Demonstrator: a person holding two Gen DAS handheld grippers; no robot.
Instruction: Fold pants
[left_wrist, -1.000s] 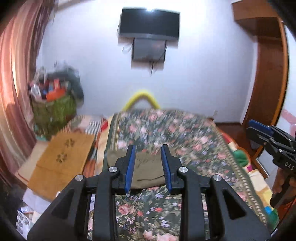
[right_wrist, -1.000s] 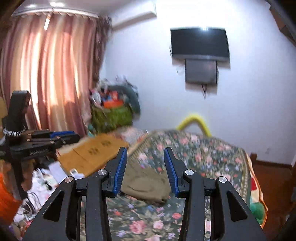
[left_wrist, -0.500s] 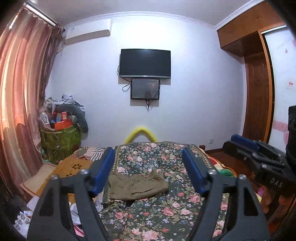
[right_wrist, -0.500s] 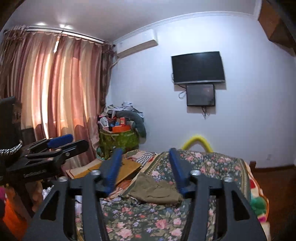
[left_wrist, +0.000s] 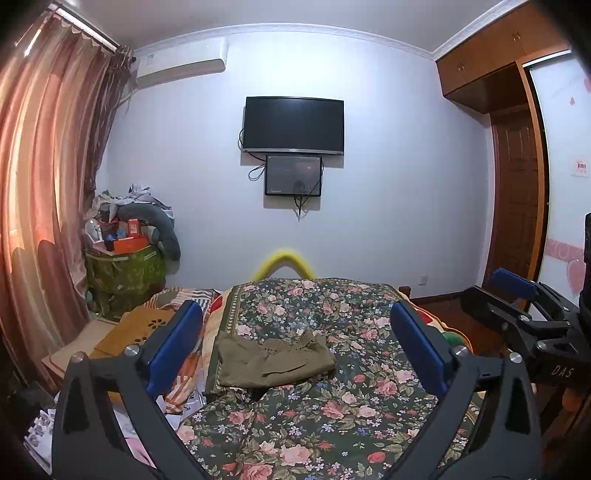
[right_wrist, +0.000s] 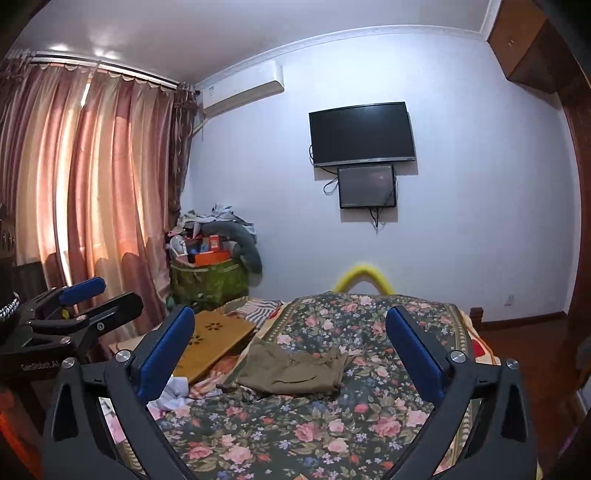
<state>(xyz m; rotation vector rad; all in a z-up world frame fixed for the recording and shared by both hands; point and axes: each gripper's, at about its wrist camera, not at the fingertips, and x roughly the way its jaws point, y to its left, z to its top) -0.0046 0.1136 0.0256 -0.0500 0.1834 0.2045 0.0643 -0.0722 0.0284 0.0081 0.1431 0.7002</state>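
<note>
The pants (left_wrist: 273, 360) lie in a compact olive bundle on the bed (left_wrist: 332, 413), looking already folded. Both tongs, left (left_wrist: 295, 347) and right (right_wrist: 291, 350), hang spread wide, well apart from them, holding nothing.

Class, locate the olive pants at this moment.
In both wrist views the olive pants lie folded on the floral bedspread, near its left edge, beside the wooden board, untouched by either gripper.
</note>
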